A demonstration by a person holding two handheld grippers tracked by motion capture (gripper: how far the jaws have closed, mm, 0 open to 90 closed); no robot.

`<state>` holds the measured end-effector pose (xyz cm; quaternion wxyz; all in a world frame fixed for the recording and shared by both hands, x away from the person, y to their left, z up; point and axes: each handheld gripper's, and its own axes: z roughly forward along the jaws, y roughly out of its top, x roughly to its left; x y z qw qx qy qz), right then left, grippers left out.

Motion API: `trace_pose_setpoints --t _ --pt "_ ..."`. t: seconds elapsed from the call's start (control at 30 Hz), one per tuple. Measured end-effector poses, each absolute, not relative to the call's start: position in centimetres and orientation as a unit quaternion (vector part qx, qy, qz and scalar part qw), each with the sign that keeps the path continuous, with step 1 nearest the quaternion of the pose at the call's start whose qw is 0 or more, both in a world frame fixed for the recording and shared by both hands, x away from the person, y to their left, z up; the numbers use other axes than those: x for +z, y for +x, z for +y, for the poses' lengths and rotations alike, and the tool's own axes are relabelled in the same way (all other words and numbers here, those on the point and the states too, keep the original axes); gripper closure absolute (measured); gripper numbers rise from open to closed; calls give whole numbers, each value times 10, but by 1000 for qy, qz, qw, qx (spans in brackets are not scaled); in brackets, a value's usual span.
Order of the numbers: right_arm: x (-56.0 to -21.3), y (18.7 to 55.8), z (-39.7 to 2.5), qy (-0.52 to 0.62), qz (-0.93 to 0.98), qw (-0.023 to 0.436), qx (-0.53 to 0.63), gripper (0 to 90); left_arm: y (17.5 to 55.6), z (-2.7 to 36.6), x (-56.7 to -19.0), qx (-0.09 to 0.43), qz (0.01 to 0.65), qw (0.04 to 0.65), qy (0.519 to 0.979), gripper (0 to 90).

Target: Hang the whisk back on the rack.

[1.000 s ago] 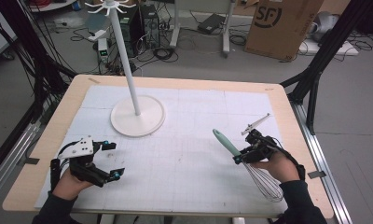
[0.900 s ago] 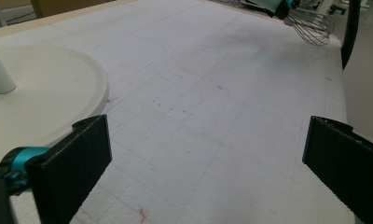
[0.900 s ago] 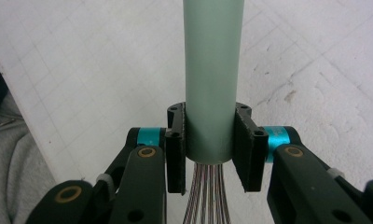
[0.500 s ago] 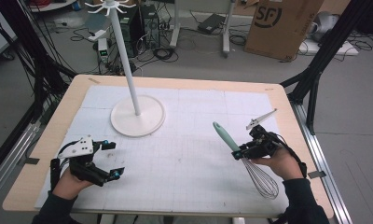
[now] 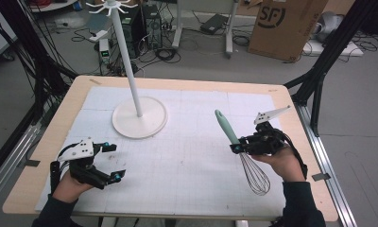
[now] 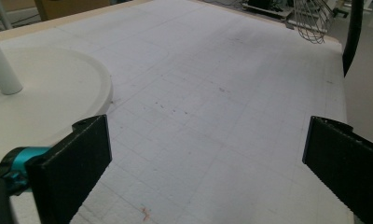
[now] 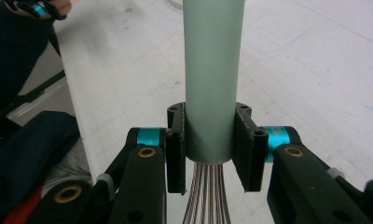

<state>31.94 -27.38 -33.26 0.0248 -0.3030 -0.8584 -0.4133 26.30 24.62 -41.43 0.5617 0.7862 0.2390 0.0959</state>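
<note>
My right gripper [image 5: 237, 148] is shut on a whisk [image 5: 234, 140] with a pale green handle, held above the table's right side. The handle [image 7: 213, 74] is clamped between the two jaws at its lower end, and the wire loops [image 5: 254, 174] hang toward the front edge. A white hanger stand [image 5: 140, 117] with a round base and a tall pole stands at the back left of the white mat. My left gripper [image 5: 112, 162] rests near the front left with its jaws wide apart and nothing between them; its view shows the stand's base [image 6: 44, 93] close by.
A white gridded mat [image 5: 187, 156] covers most of the wooden table [image 5: 187, 82]. Black frame struts stand at both sides. A cardboard box [image 5: 284, 26] and cables lie on the floor beyond the far edge.
My right gripper has lifted the whisk and tilted it, so the handle points up and away and the wires hang toward the front. The left gripper has stayed put.
</note>
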Motion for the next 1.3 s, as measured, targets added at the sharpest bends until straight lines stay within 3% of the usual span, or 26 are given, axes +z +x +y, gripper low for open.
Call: trace_pose_setpoints --t 0.4,1.3 --pt "-314 325 -248 -250 -838 14 -485 693 262 245 -413 94 236 565 785 17" --pt "-264 366 -193 -199 -825 -4 -529 693 262 247 -412 83 232 579 777 18"
